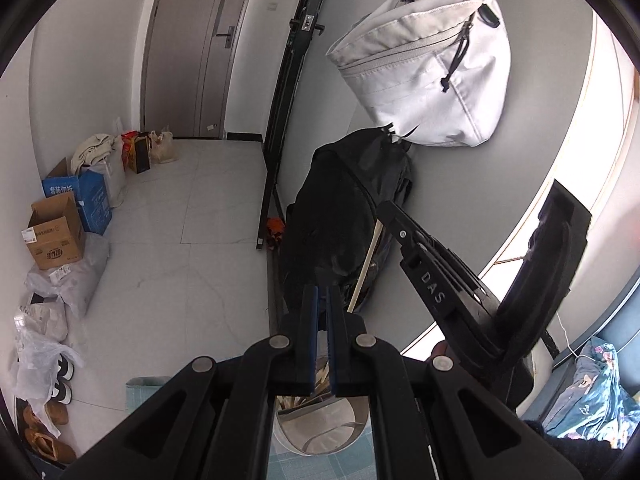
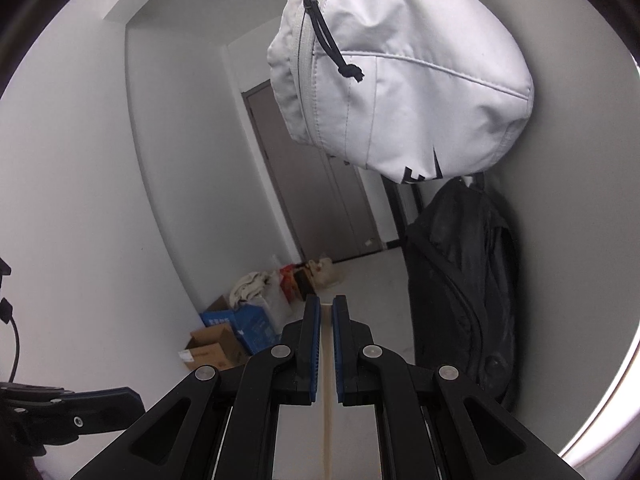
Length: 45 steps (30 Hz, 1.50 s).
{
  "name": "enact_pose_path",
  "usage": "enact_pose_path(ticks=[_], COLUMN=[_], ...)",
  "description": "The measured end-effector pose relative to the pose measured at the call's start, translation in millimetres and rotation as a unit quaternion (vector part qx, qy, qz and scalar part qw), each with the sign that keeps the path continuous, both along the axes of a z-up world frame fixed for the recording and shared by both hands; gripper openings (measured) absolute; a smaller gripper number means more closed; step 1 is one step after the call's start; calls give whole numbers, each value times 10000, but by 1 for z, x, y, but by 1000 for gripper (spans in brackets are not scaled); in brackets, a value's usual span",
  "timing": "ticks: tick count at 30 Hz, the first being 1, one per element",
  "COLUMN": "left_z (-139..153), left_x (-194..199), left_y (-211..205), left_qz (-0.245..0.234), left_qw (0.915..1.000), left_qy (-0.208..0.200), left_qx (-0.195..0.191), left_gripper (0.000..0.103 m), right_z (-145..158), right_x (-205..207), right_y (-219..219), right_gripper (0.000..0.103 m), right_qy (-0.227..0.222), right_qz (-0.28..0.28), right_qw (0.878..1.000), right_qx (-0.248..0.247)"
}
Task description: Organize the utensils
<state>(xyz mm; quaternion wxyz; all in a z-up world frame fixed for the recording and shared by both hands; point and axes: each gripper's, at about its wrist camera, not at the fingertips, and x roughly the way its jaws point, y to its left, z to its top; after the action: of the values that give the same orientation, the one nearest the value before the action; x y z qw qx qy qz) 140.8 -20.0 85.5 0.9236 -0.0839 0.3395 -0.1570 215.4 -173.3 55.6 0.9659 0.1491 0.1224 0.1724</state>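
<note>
My right gripper (image 2: 327, 310) is shut on a pale wooden chopstick (image 2: 327, 420) that runs along between its blue pads and ends at the fingertips. In the left wrist view the right gripper (image 1: 390, 210) is raised at the right, and the chopstick (image 1: 366, 264) hangs down from it. My left gripper (image 1: 323, 294) is nearly shut with nothing between its fingertips. Below it stands a shiny metal holder (image 1: 320, 428) with several wooden utensils (image 1: 320, 376) inside, on a blue-tiled surface (image 1: 312, 466).
A white bag (image 1: 428, 68) hangs on the wall above a black backpack (image 1: 340, 220); both also show in the right wrist view, the white bag (image 2: 400, 76) and the backpack (image 2: 460, 280). Cardboard boxes (image 1: 56, 236), plastic bags and shoes line the left wall. A grey door (image 1: 196, 48) is at the back.
</note>
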Motion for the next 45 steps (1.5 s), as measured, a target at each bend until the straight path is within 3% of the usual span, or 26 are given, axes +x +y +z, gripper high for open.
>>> enact_pose_path(ticks=[9, 14, 16, 18, 30, 33, 35, 40, 45], left_z=[-10, -17, -19, -21, -19, -14, -10, 0, 11], left_x=[3, 4, 1, 1, -32, -44, -53, -73, -95], left_y=[8, 12, 13, 13, 10, 8, 9, 5, 4], left_qz=[-10, 104, 189, 229, 431, 440, 491, 533, 664], left_qw=[9997, 9989, 9985, 9980, 9974, 9978, 9981, 9982, 9972], left_qy=[241, 440, 515, 582, 539, 427, 307, 104, -165], left_qx=[-104, -124, -51, -28, 206, 239, 197, 262, 311], left_gripper=[0, 0, 0, 0, 2, 18, 39, 41, 57], right_z=[-30, -42, -47, -50, -33, -27, -22, -7, 10], right_x=[-12, -20, -26, -35, -92, -106, -118, -146, -180], right_y=[12, 9, 5, 1, -23, -27, -27, -26, -27], right_gripper=[8, 8, 15, 40, 64, 69, 70, 74, 80], right_qy=[134, 481, 641, 717, 653, 572, 492, 284, -52], right_qz=[401, 613, 715, 720, 652, 632, 642, 686, 637], right_qw=[9988, 9965, 9950, 9944, 9953, 9960, 9963, 9963, 9968], right_qx=[-239, -311, -291, -294, -308, -273, -302, -431, -479])
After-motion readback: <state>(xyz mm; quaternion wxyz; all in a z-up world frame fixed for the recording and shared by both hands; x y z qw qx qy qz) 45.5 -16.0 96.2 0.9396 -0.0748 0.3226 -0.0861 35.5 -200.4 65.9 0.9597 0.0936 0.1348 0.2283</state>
